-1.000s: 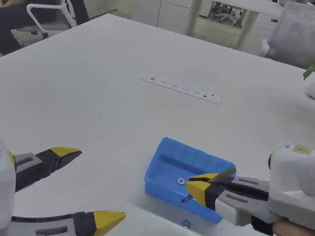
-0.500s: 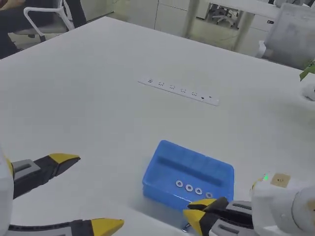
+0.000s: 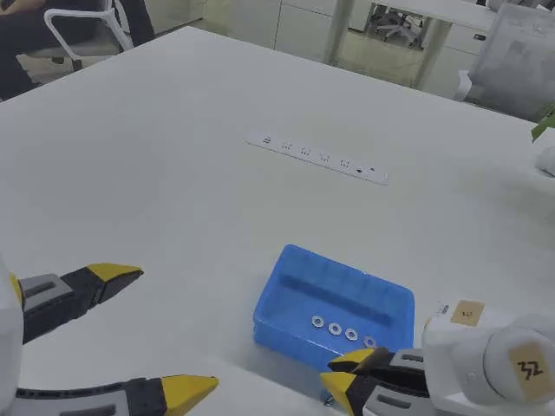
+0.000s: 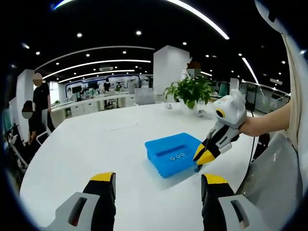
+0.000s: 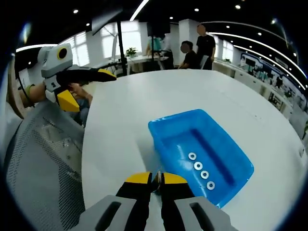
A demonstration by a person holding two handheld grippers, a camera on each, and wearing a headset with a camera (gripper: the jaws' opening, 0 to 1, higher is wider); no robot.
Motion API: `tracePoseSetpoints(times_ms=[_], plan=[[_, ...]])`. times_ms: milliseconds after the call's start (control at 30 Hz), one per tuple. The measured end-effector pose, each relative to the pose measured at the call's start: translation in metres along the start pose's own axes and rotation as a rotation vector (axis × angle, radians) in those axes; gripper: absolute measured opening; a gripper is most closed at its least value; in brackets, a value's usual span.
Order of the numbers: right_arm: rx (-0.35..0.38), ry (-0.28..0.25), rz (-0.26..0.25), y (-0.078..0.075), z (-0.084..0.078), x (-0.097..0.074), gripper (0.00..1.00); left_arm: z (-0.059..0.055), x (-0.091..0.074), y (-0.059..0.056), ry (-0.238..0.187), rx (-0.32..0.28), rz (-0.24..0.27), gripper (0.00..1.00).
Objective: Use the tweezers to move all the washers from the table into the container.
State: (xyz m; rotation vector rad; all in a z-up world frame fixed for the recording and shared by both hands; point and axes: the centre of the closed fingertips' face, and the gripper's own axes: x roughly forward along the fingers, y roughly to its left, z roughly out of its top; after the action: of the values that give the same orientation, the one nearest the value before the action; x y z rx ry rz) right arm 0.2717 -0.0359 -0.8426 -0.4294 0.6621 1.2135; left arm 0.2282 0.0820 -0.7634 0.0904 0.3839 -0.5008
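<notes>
The blue container [image 3: 286, 299] sits on the white table with several washers [image 3: 335, 328] in a row on its floor; they also show in the right gripper view [image 5: 198, 165] and the left gripper view [image 4: 178, 155]. My right gripper [image 3: 340, 374] is at the container's near side, shut on thin metal tweezers [image 5: 156, 182] that stick out between its yellow-tipped jaws. A small ring-like thing [image 3: 328, 399] lies on the table under them; I cannot tell if it is a washer. My left gripper [image 3: 160, 334] stands open and empty well to the container's left.
A white power strip [image 3: 316, 157] lies across the middle of the table, beyond the container. Office chairs [image 3: 82, 30] stand past the far edges. A potted plant [image 4: 191, 91] stands on the table further off, and people stand in the background.
My right gripper has drawn back with the tweezers from above the container to its near side, uncovering the row of washers. The left gripper has hardly moved.
</notes>
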Motion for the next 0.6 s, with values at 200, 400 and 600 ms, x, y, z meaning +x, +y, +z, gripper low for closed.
tracePoseSetpoints(times_ms=[200, 400, 600], plan=[[-0.011, 0.005, 0.012, 0.002, 0.001, 0.001, 0.03, -0.002, 0.000, 0.001, 0.005, 0.003, -0.001, 0.72], [0.006, -0.007, 0.036, 0.004, 0.005, -0.005, 0.03, -0.001, -0.001, 0.001, 0.002, 0.003, 0.001, 0.72], [0.083, -0.096, 0.063, 0.004, 0.029, -0.017, 0.03, -0.001, -0.001, 0.002, 0.000, -0.003, -0.001, 0.72]])
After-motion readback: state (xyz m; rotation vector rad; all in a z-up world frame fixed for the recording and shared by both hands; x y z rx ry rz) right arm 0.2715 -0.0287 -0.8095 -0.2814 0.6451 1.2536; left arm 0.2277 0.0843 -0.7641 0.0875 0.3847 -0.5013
